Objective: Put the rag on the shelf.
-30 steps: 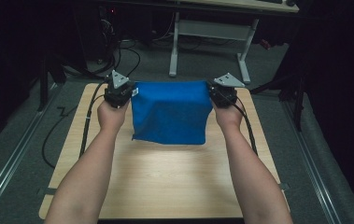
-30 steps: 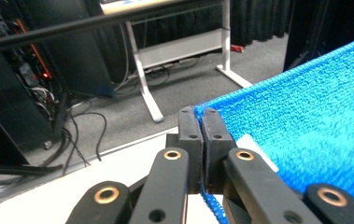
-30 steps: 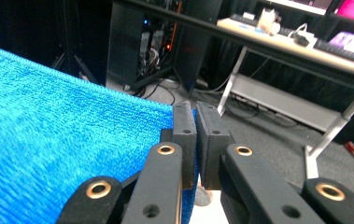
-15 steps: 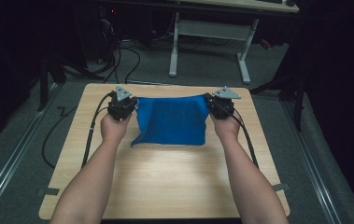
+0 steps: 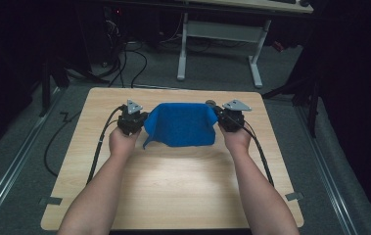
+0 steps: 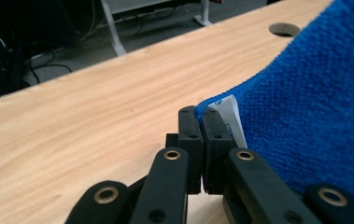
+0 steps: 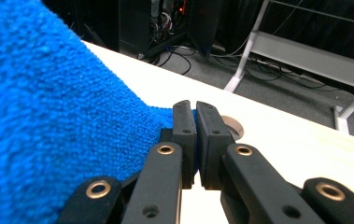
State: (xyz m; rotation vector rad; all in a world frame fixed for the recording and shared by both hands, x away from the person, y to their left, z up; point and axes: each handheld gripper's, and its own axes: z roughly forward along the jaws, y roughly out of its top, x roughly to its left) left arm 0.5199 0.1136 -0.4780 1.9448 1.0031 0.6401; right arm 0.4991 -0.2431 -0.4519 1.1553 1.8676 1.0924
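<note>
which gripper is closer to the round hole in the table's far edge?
Right. The right gripper sits just beside the round hole, pinching the blue cloth at its right corner; the left gripper holds the opposite corner, across the cloth from the hole.

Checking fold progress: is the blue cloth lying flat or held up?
Held up: both grippers pinch the blue cloth's top corners, and it sags between them toward the table.

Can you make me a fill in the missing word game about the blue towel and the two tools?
1. The fuzzy towel held between the two tools is coloured ____.
2. The left tool is shut on a corner of the towel that has a small ____ label.
3. The table under the towel is made of light ____.
4. The right tool is ____ on the towel.

Missing words: blue, white, wood, shut
</note>
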